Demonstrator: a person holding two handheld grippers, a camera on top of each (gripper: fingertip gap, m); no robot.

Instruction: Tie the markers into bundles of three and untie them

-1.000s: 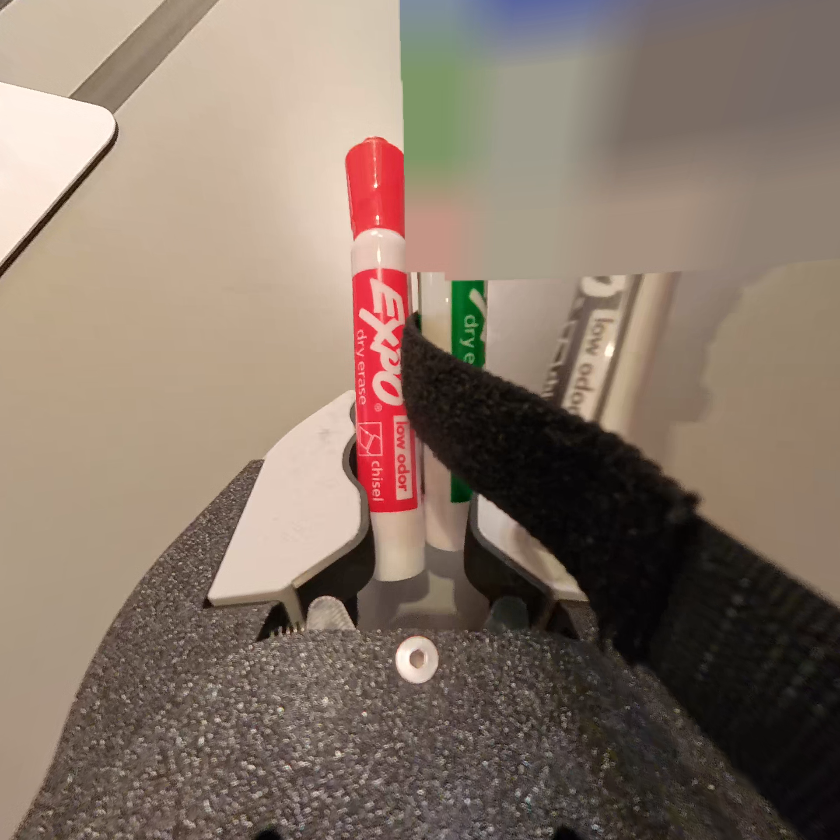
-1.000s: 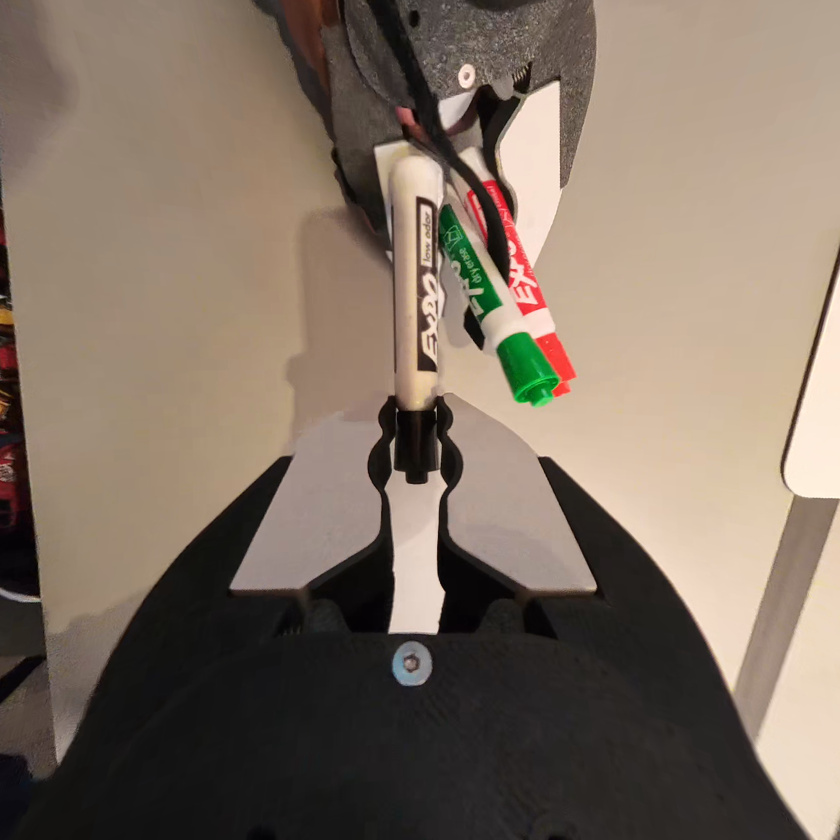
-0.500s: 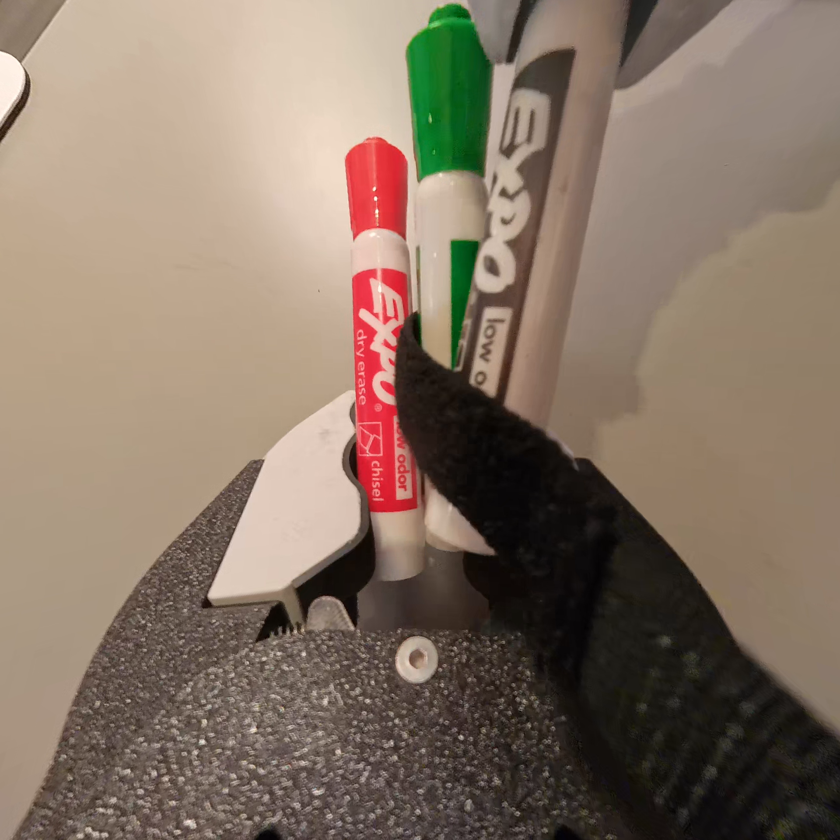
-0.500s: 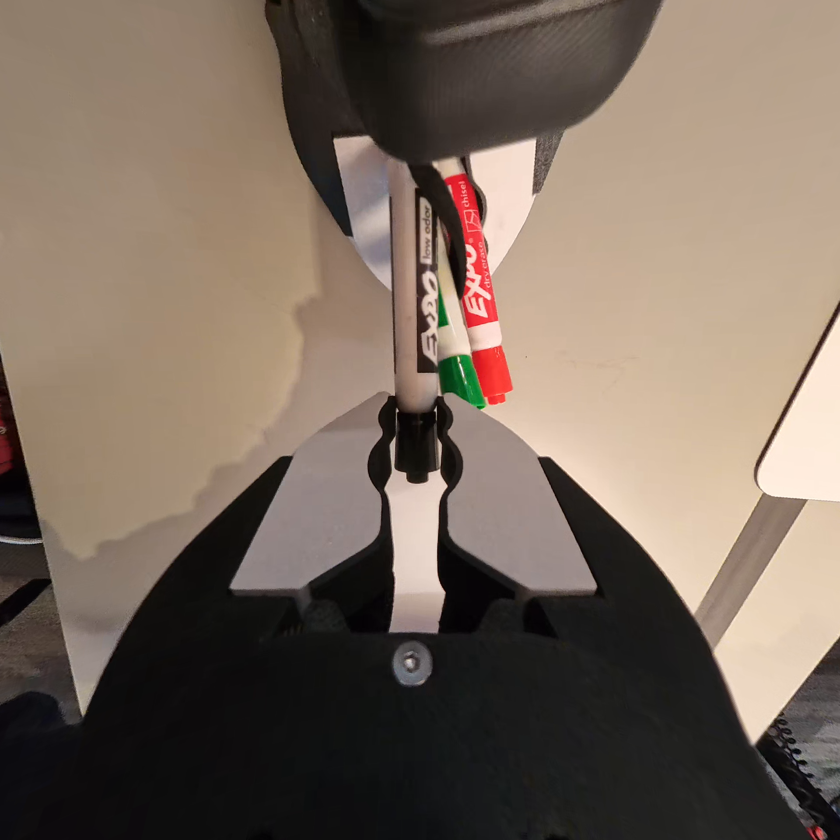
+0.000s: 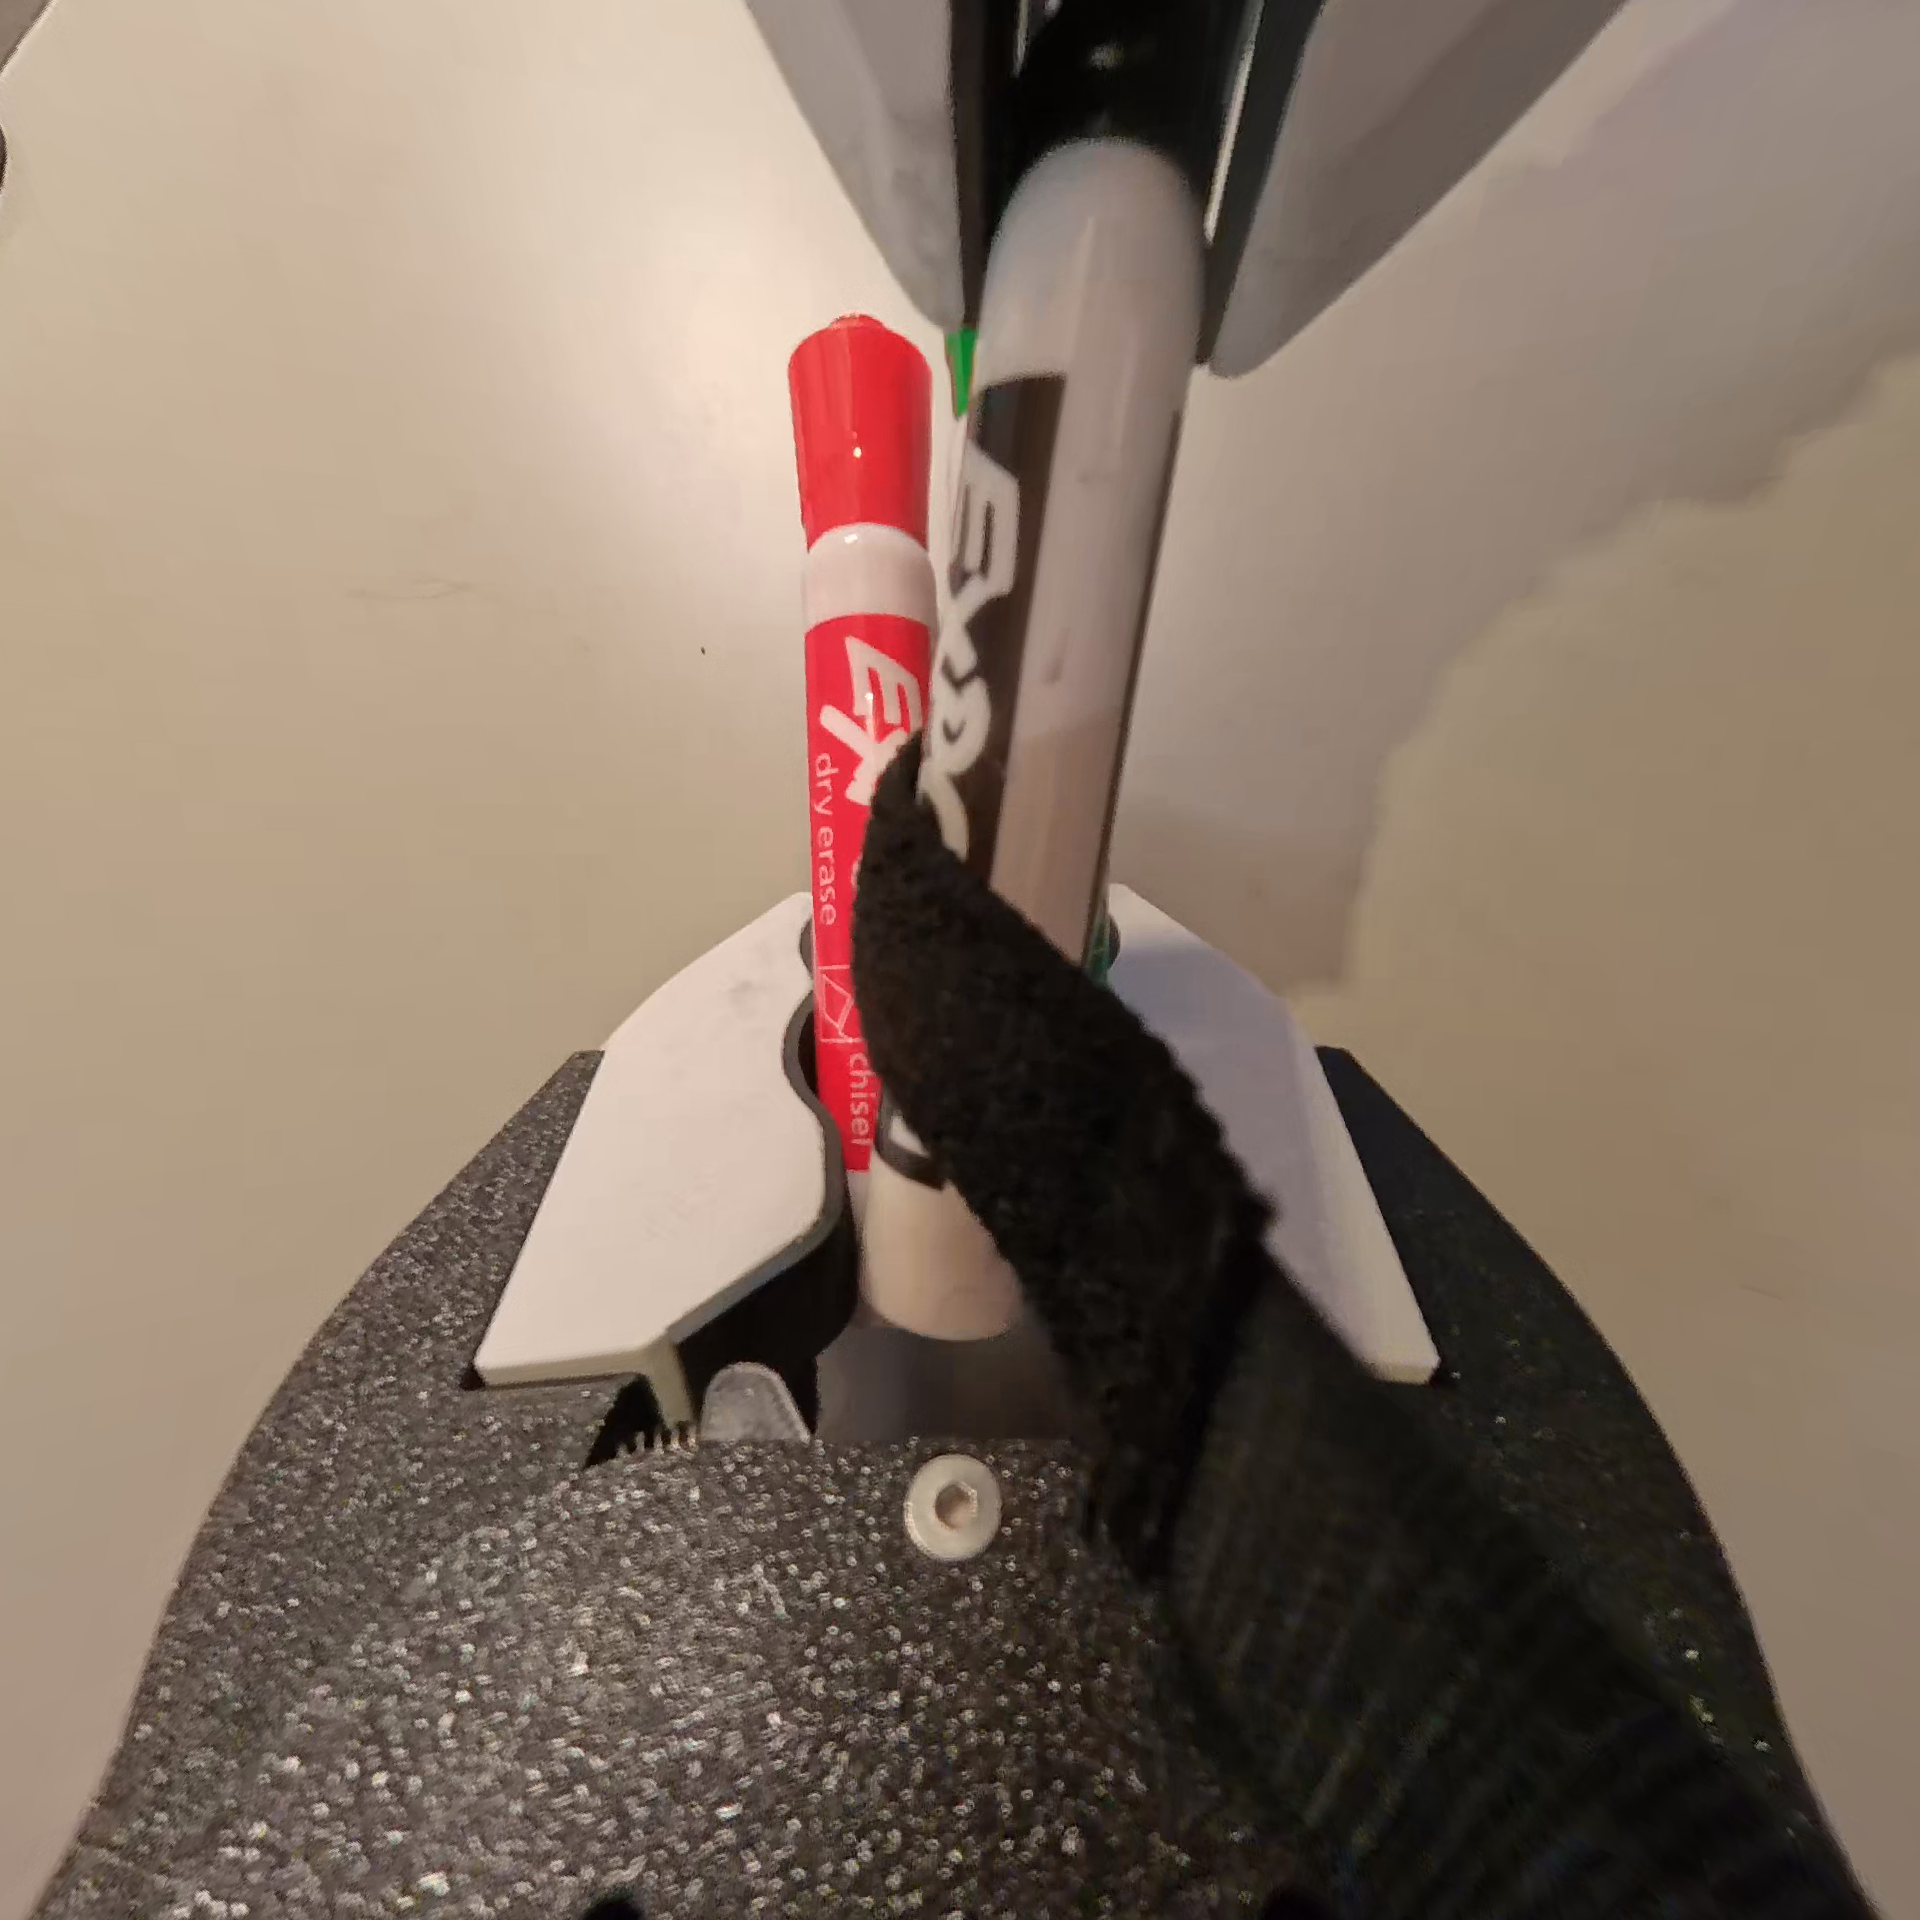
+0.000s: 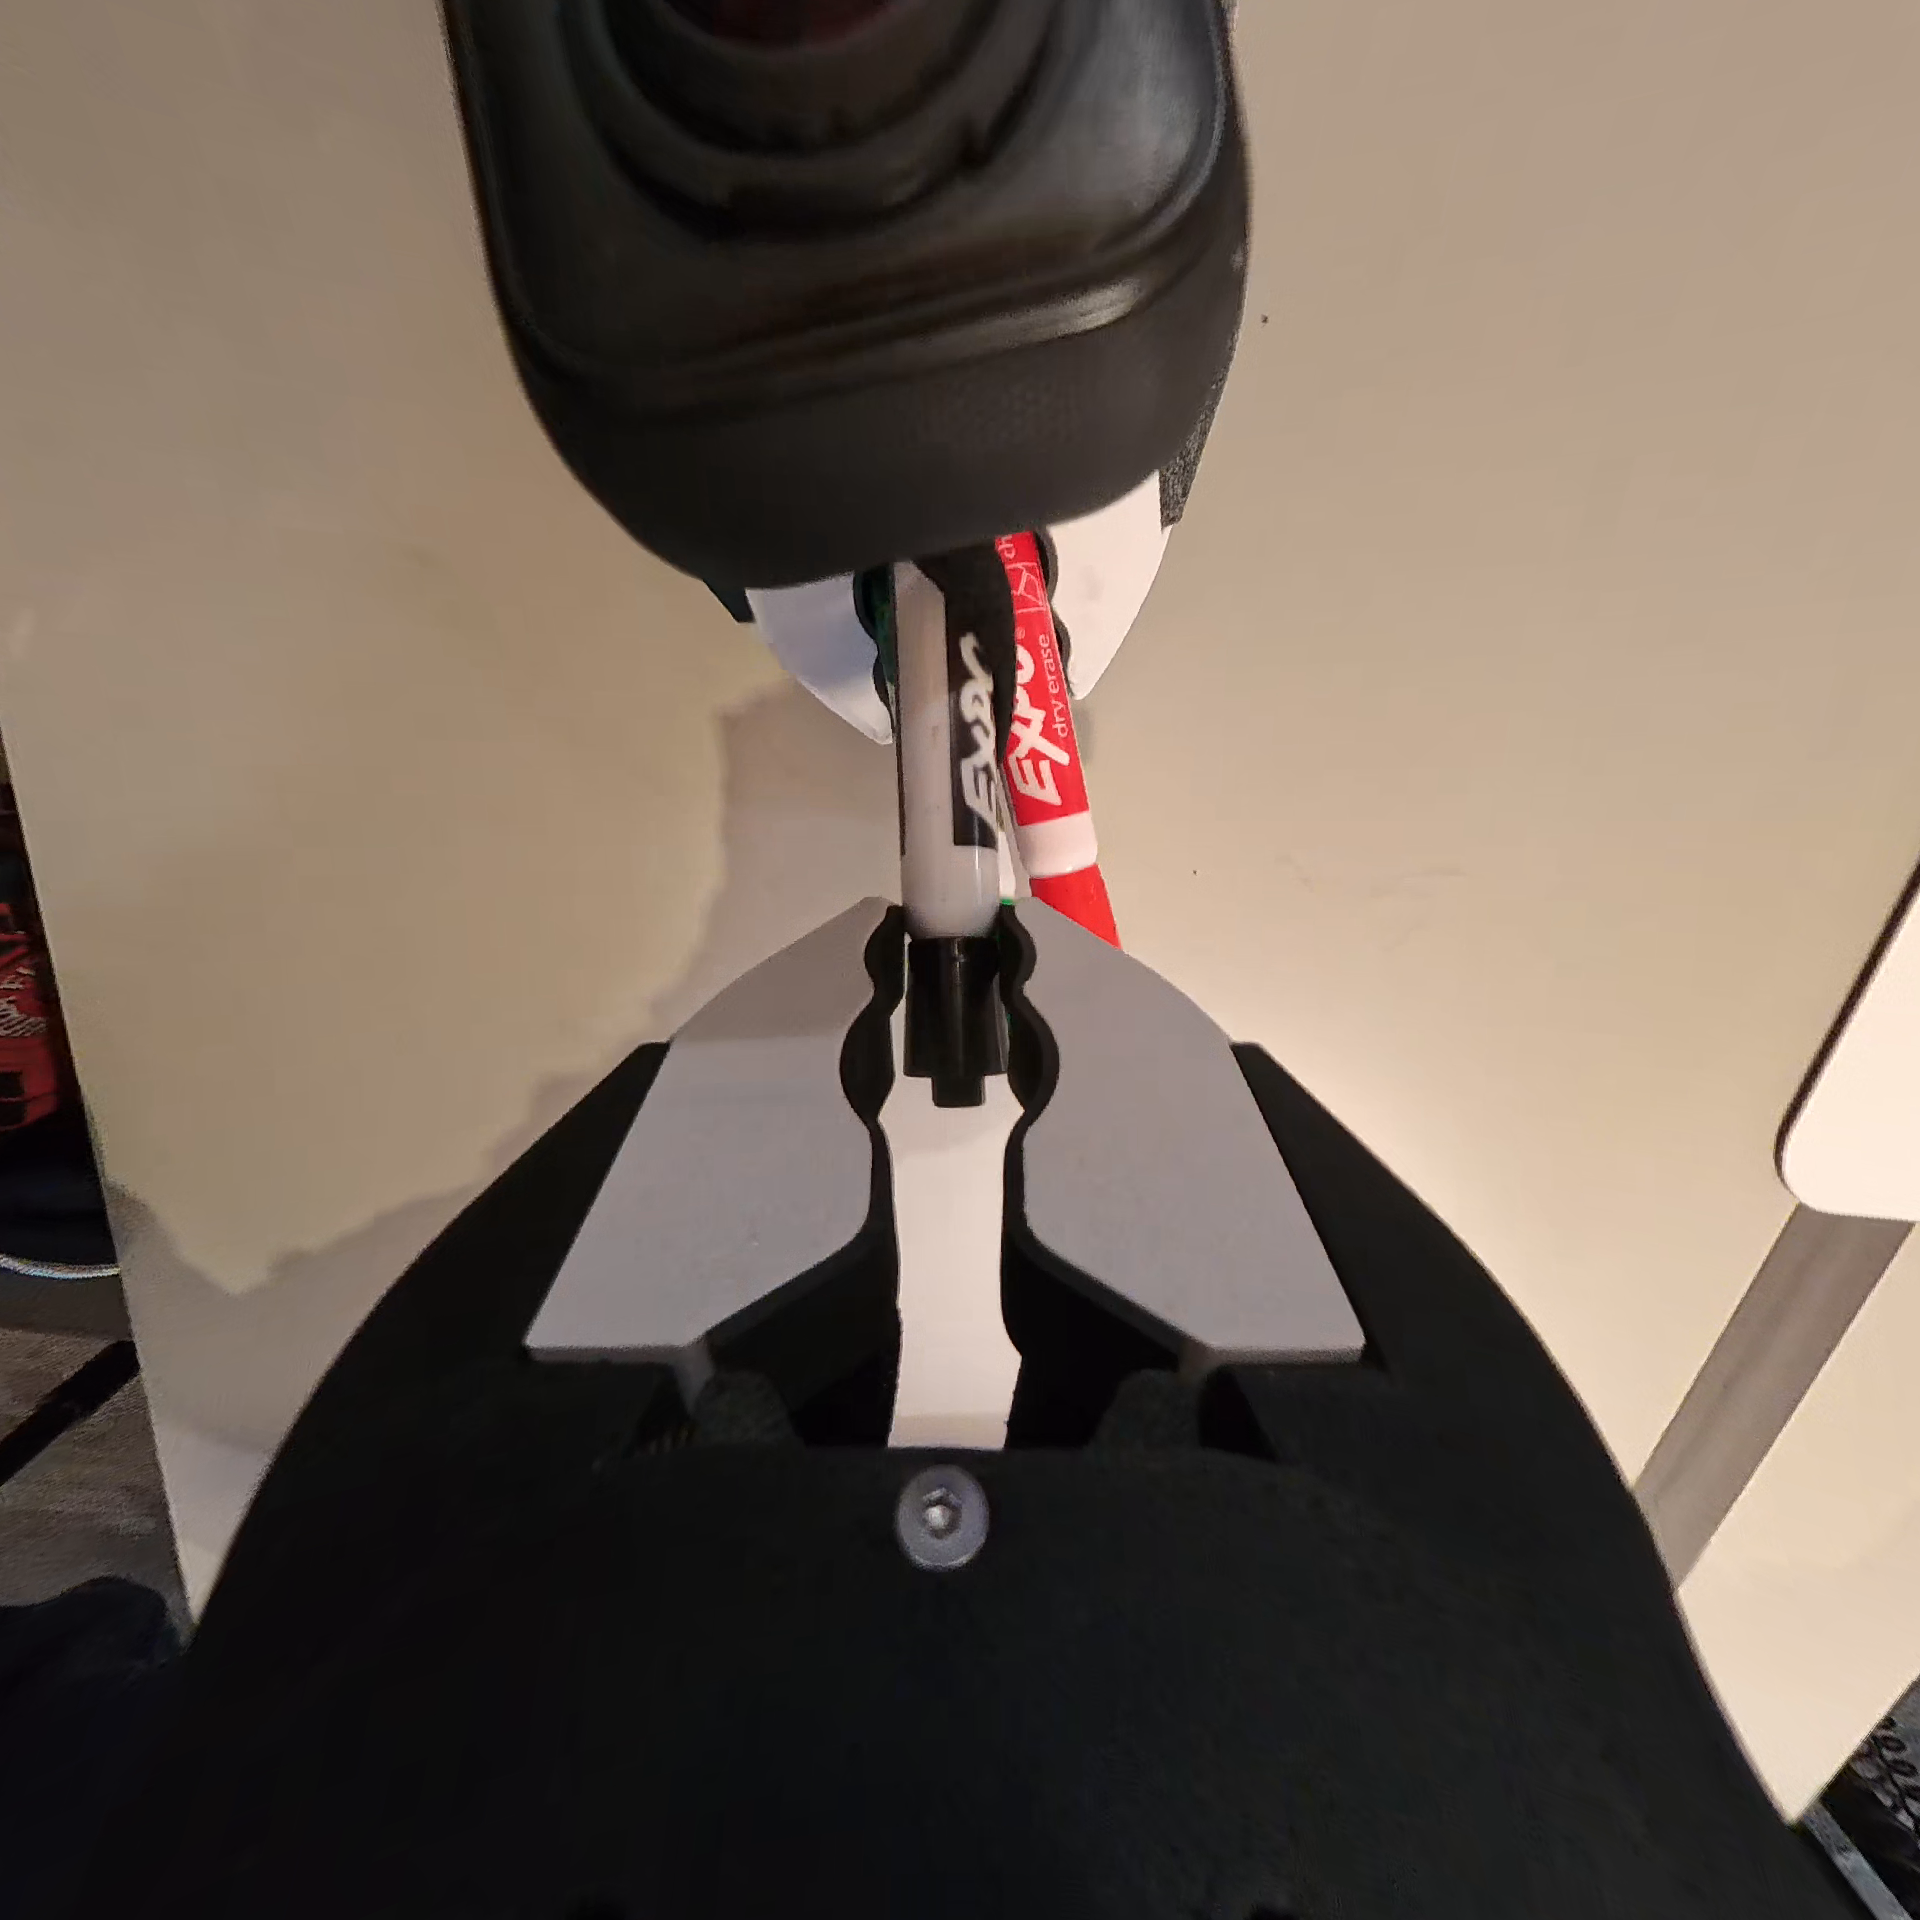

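Markers: three dry-erase markers with white barrels, bunched lengthwise between the two grippers above a pale cream tabletop [image 5: 312, 623].

Left wrist view: left gripper [image 5: 961, 1039], grey speckled body with flat pale metal fingers, is clamped narrow on the rear ends of the bundle at frame centre. The red-capped marker [image 5: 862, 644] stands left of centre, cap pointing to the top of the frame. The black-labelled marker [image 5: 1070, 623] lies just to its right, touching it, and runs up to the top centre of the frame. Only slivers of the green marker [image 5: 964, 369] show behind the black one. A black fuzzy hook-and-loop strap [image 5: 1039, 1101] crosses diagonally over the barrels from centre to lower right; whether it goes fully around the bundle cannot be told.

Right wrist view: right gripper [image 6: 954, 997], black body with pale metal fingers, is pinched narrow on the black cap of the black-labelled marker [image 6: 951, 821] at frame centre. The red marker [image 6: 1055, 790] slants just right of it, cap beside the right finger's tip. The left gripper's body fills the top centre. A second, white tabletop [image 6: 1860, 1091] sits at the right edge.
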